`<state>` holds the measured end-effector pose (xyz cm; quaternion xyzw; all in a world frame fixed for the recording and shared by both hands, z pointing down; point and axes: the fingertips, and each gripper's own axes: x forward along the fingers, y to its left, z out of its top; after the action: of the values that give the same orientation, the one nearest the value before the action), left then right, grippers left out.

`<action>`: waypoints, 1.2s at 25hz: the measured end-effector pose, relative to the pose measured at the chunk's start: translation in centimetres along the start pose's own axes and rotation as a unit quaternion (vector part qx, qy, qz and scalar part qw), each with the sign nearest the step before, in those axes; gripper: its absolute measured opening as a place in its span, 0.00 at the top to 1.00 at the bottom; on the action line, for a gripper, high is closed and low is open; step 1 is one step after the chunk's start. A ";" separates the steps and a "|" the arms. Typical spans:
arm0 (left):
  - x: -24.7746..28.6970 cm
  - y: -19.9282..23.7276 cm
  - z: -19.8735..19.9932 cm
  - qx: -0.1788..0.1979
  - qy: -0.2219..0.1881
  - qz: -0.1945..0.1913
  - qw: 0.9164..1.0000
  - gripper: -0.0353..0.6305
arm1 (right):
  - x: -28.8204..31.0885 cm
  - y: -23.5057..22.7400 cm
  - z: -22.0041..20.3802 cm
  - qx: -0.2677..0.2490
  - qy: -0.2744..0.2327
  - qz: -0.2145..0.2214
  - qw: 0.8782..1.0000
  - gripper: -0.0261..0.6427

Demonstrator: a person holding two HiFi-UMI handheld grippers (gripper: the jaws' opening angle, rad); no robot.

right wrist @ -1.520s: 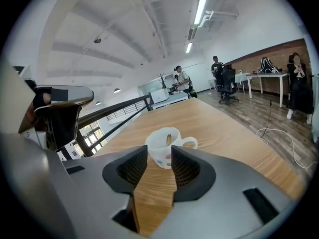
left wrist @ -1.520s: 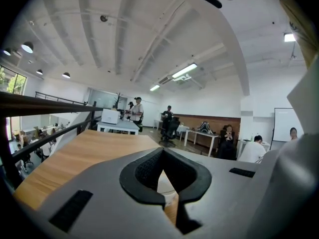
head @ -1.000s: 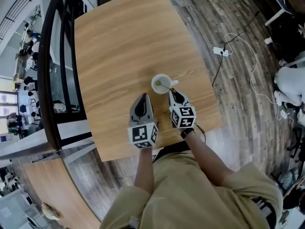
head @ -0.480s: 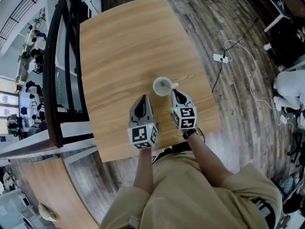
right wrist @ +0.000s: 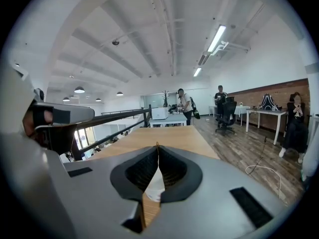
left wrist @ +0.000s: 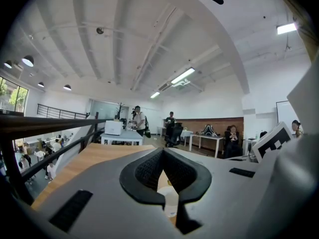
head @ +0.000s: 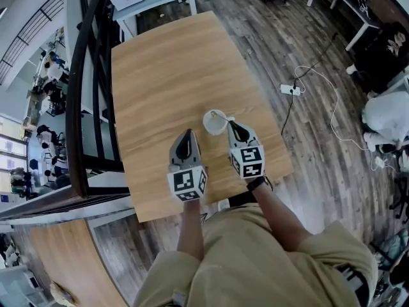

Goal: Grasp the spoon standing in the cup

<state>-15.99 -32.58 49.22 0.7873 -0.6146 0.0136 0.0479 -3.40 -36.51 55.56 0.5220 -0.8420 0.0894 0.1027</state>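
Observation:
A small white cup (head: pixel 213 121) stands on the wooden table (head: pixel 166 62), near its right edge. My right gripper (head: pixel 231 125) has its tips at the cup's right rim and is shut on the spoon: a thin handle tip (right wrist: pixel 157 144) pokes out where the jaws meet. The spoon is too small to make out in the head view. In the right gripper view the cup (right wrist: pixel 155 185) shows white through the gap below the jaws. My left gripper (head: pixel 186 134) rests just left of and below the cup, shut and holding nothing. Its own view shows the cup (left wrist: pixel 169 203) beyond the jaws.
A dark railing (head: pixel 83 75) runs along the table's left side. The table's right edge lies close to the cup. On the floor to the right lie a power strip and cable (head: pixel 289 89). People and desks are far off in the room.
The right gripper's tips have closed in on the cup's rim, and its jaws have come together on the spoon handle. The left gripper has stayed put.

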 end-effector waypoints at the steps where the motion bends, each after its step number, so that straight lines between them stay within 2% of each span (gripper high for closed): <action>1: -0.3 0.0 0.5 0.004 -0.005 0.001 1.000 0.94 | -0.5 0.2 0.9 -0.005 -0.009 0.000 1.000 0.94; 8: -2.5 0.0 4.4 0.028 -0.034 0.011 0.999 0.94 | -5.0 0.5 7.8 -0.024 -0.076 -0.011 0.997 0.94; 17: -5.5 -1.6 10.2 0.051 -0.073 0.009 0.996 0.94 | -10.6 1.5 15.4 -0.030 -0.170 -0.019 0.985 0.94; 22: -6.7 -2.1 12.1 0.054 -0.090 0.009 0.994 0.94 | -12.5 2.4 17.4 -0.045 -0.192 -0.017 0.980 0.94; 30: -7.7 -2.9 12.7 0.048 -0.102 0.009 0.994 0.94 | -13.6 2.7 17.6 -0.051 -0.199 -0.016 0.978 0.94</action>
<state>-15.49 -25.63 35.76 0.7802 -0.6222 -0.0367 -0.0532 -1.35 -28.10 34.91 0.5365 -0.8408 -0.0614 -0.0392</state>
